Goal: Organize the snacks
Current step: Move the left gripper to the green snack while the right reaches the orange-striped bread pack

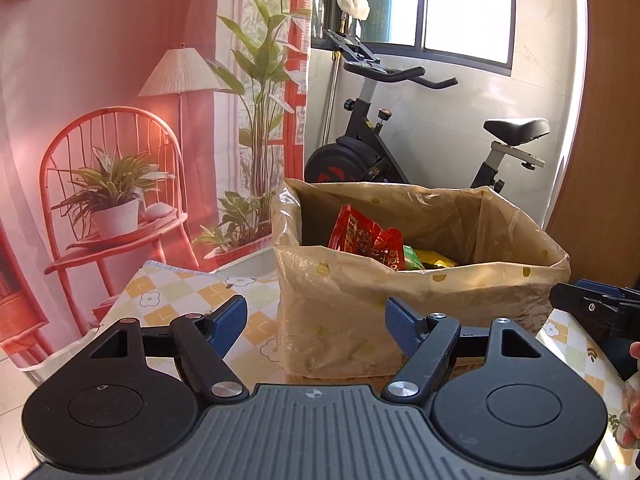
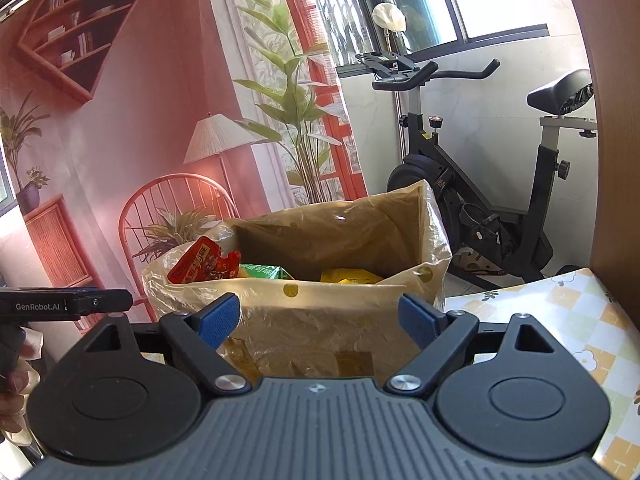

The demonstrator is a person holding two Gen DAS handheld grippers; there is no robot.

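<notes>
Both jaws apart, empty; red snack packet in box beyond.

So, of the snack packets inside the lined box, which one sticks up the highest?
The red snack packet, at the left end of the box. It stands above the rim, while the green packet and yellow packet lie lower inside.

Bright daylight floods through the overexposed window; sharp frames, edges fisheye-curved.
</notes>
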